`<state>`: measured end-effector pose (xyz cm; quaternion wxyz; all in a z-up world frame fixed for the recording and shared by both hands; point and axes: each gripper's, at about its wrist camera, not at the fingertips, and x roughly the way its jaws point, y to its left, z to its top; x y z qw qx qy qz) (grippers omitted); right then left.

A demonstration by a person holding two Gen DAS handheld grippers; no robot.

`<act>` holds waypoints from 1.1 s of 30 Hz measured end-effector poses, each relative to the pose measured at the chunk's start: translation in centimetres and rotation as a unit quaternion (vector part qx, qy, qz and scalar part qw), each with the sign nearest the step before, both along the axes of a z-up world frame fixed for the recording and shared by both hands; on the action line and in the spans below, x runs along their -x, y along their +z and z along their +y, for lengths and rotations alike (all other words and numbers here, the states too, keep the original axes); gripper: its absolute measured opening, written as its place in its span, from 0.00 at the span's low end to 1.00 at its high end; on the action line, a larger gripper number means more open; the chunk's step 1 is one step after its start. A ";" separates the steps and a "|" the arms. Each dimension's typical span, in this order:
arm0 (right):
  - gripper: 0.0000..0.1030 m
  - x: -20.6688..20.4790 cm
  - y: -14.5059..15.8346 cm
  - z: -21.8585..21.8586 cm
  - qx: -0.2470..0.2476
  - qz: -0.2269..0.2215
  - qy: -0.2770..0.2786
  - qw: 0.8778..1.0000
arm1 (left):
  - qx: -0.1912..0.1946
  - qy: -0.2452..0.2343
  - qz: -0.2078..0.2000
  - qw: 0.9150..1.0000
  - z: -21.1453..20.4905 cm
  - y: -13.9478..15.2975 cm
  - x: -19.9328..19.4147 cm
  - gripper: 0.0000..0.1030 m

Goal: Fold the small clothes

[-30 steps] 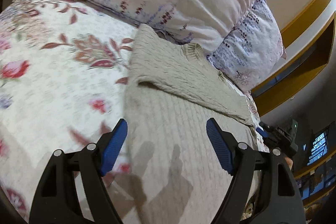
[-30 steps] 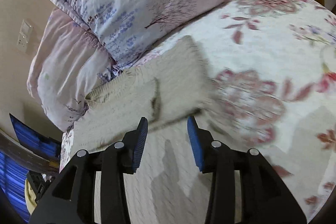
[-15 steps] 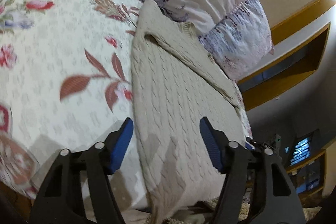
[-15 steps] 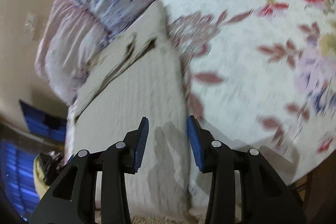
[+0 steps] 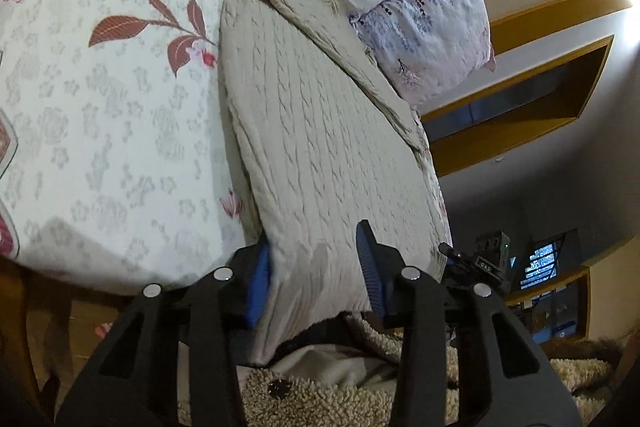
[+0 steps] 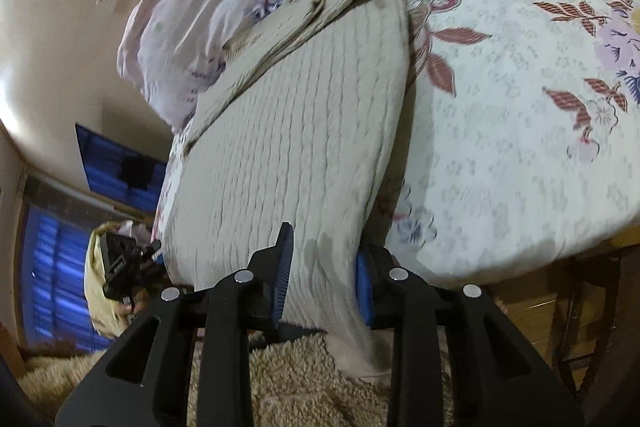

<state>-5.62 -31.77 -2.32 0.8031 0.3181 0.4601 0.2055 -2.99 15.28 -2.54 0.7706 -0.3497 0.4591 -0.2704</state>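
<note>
Left wrist: your left gripper [image 5: 316,275] straddles the sweater [image 5: 320,131] hem, jaws apart.
Right wrist: your right gripper [image 6: 324,275] likewise, unclamped.
Handling: soft, floppy knit; pinch hem corners.

No legible text anywhere.

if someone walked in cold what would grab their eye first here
A cream cable-knit sweater lies along the edge of a floral bedspread, its hem hanging off the bed. The left gripper and right gripper each straddle a bottom corner of it, jaws open. Lavender-print pillows sit behind its collar.
</note>
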 end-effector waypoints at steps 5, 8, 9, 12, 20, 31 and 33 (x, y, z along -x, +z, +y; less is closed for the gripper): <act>0.28 0.3 0.1 1.7 0.019 0.003 0.039 0.999 | -0.023 -0.039 -0.001 0.999 -1.0 0.5 0.4 0.34; 0.10 0.0 0.6 2.8 0.041 -0.010 0.052 0.998 | -0.044 -0.056 -0.005 0.997 -1.8 0.6 0.4 0.08; 0.09 0.0 0.7 2.7 0.041 -0.019 0.049 0.998 | -0.047 -0.057 -0.008 0.997 -1.8 0.7 0.3 0.07; 0.08 -0.3 2.6 2.8 0.052 -0.075 0.026 0.995 | -0.055 -0.043 -0.028 0.997 -1.7 1.7 0.0 0.06; 0.08 -1.8 6.9 2.9 0.142 -0.194 -0.048 0.969 | -0.101 0.026 -0.087 0.991 0.0 5.4 -2.0 0.06; 0.08 -6.8 10.7 3.2 0.209 -0.292 -0.089 0.929 | -0.150 0.104 -0.148 0.972 0.2 10.8 -9.6 0.06; 0.08 -8.1 11.1 3.0 0.208 -0.294 -0.093 0.928 | -0.158 0.110 -0.157 0.969 -0.1 11.5 -11.6 0.06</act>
